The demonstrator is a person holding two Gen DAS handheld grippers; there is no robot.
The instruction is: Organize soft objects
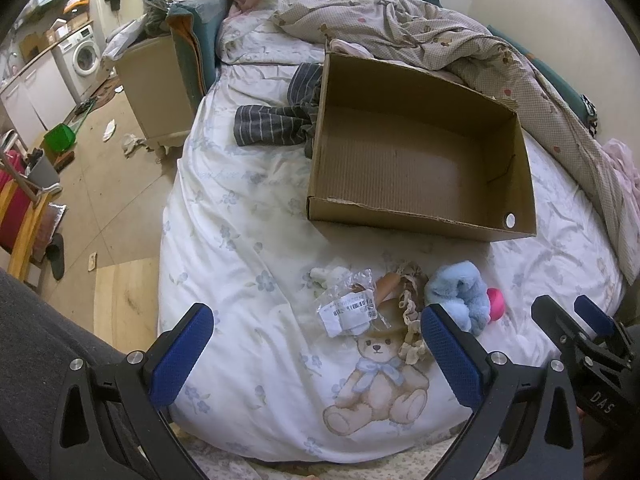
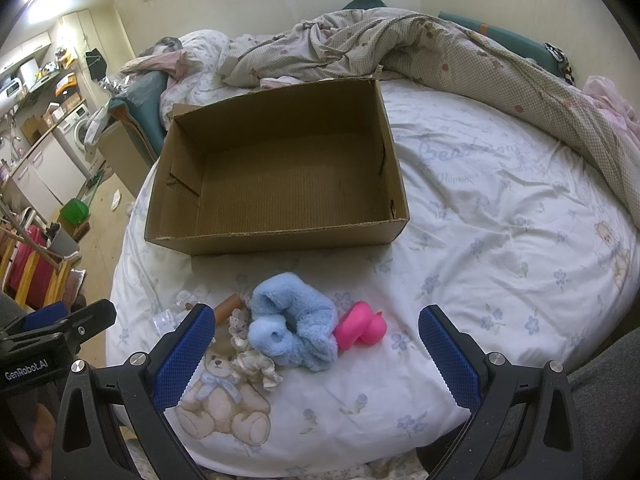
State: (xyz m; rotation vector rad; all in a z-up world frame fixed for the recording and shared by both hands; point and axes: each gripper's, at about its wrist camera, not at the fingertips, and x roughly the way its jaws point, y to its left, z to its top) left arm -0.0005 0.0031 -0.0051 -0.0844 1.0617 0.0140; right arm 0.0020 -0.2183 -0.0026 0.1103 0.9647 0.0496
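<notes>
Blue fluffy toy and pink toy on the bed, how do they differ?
The blue fluffy toy is plush and shaggy; the pink toy looks smooth and glossy. The blue one is clearly larger than the pink one. The blue one lies nearer the frilly fabric piece, the pink one on its far side. Both rest on the bedsheet in front of the empty cardboard box.

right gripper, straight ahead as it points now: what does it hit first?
Likely the blue plush, which lies just ahead of the open right gripper, with the pink toy beside it. The box comes after. Depth is uncertain.
</notes>
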